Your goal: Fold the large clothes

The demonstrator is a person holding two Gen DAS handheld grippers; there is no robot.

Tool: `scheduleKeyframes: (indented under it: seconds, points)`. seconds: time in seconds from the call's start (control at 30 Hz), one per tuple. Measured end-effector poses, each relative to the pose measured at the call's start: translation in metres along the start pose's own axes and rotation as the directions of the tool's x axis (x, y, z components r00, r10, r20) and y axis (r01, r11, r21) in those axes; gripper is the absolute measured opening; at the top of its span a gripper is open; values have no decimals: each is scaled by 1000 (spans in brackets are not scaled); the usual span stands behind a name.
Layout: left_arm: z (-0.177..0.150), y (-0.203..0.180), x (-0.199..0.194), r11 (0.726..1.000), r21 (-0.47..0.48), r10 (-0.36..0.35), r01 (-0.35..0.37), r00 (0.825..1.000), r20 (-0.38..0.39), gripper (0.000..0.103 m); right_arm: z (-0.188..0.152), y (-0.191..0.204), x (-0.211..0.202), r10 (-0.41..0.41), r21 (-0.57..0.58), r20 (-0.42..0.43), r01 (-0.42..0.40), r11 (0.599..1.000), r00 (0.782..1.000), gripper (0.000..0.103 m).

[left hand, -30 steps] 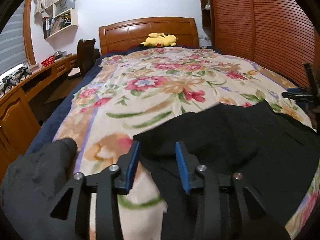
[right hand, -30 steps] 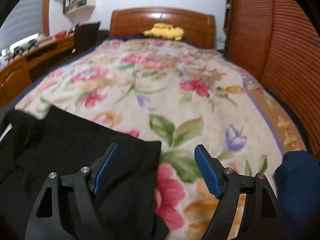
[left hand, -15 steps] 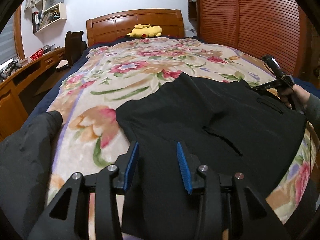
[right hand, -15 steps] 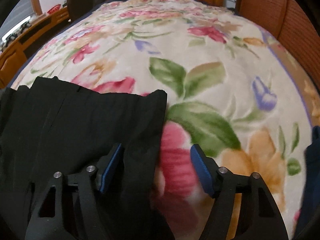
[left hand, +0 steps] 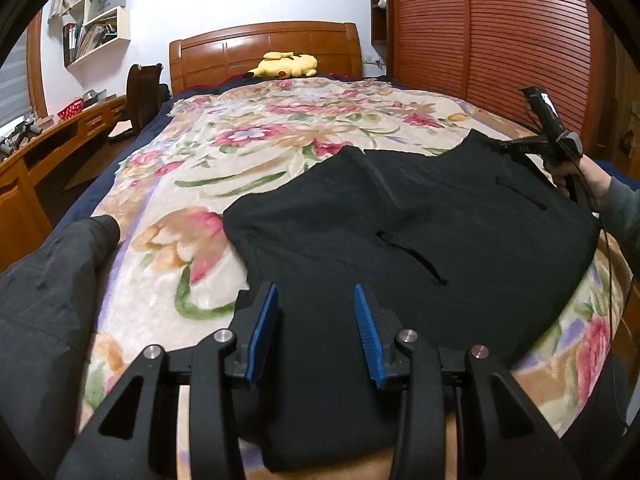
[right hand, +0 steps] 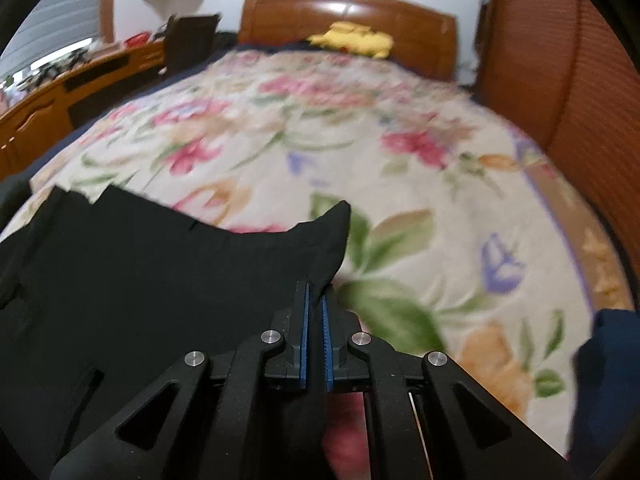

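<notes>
A large black garment (left hand: 420,232) lies spread over the near end of the floral bedspread (left hand: 280,140). My left gripper (left hand: 316,320) is open, its blue pads either side of the garment's near left part, nothing clamped. My right gripper (right hand: 315,312) is shut on the black garment's right edge (right hand: 324,248), lifting a pointed corner a little off the bed. The right gripper also shows in the left wrist view (left hand: 548,128), held by a hand at the garment's far right corner.
A dark grey garment (left hand: 48,280) lies at the bed's left near edge. A dark blue cloth (right hand: 608,380) sits at the right edge. A yellow plush (left hand: 286,65) rests by the headboard. A desk and chair (left hand: 140,96) stand left, a slatted wardrobe (left hand: 500,40) right.
My right gripper has closed on the garment's right edge and raised its corner. My left gripper stayed open and moved over the garment's near left part.
</notes>
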State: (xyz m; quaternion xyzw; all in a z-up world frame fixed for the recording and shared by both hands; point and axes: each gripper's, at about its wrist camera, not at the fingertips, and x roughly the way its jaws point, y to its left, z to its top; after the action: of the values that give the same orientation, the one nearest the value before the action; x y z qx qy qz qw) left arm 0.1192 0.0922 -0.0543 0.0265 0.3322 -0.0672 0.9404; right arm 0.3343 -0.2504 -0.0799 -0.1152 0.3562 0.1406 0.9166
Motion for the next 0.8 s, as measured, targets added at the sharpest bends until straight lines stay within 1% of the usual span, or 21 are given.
scheduleKeyframes:
  seconds: [0.03, 0.1, 0.13, 0.17, 0.2, 0.23, 0.27, 0.3, 0.33, 0.37, 0.5, 0.63, 0.73, 0.8]
  points:
    - [0, 0, 0, 1000, -1, -2, 2, 1000, 1, 38, 3, -3, -1, -47, 13, 8, 47, 999, 999, 3]
    - [-1, 0, -2, 1000, -8, -14, 14, 1000, 3, 38, 6, -4, 0, -109, 23, 7, 109, 994, 994, 3]
    - [-2, -1, -4, 1000, -12, -18, 18, 1000, 5, 38, 8, -1, 2, -150, 7, -11, 150, 989, 989, 3]
    - [-3, -3, -5, 1000, -13, -16, 17, 1000, 7, 38, 9, 0, 5, -173, -9, -31, 173, 985, 984, 5]
    - [-3, -5, -7, 1000, -12, -12, 12, 1000, 10, 39, 10, 2, 6, -179, -17, -52, 179, 984, 982, 9]
    - [-4, -6, -9, 1000, -9, -10, 10, 1000, 13, 39, 10, 3, 5, -181, -17, -71, 180, 983, 981, 17]
    - [-4, -8, -10, 1000, -7, -9, 9, 1000, 15, 39, 11, 5, 0, -198, -24, -76, 196, 980, 977, 27]
    - [-5, -10, -11, 1000, -6, -9, 10, 1000, 15, 39, 11, 6, -5, -206, -32, -67, 204, 978, 976, 34]
    - [-6, -12, -12, 1000, -7, -12, 12, 1000, 14, 39, 10, 9, -15, -202, -40, -49, 200, 979, 978, 49]
    - [-8, -14, -12, 1000, -7, -14, 15, 1000, 12, 39, 11, 12, -22, -195, -41, -40, 193, 980, 980, 58]
    - [-14, -20, -13, 1000, -2, -5, 5, 1000, 3, 39, 5, 34, -57, -155, -59, 2, 155, 986, 988, 61]
    - [-22, -22, -10, 1000, -10, 3, -3, 1000, -16, 39, -20, 80, -89, -32, -139, 31, 36, 990, 999, 61]
    - [-28, -22, -9, 1000, -18, 10, -10, 1000, -28, 39, -43, 115, -100, 27, -183, 33, -20, 983, 999, 61]
    - [-31, -22, -8, 1000, -21, 13, -14, 999, -33, 39, -55, 131, -102, 63, -190, 24, -58, 980, 998, 61]
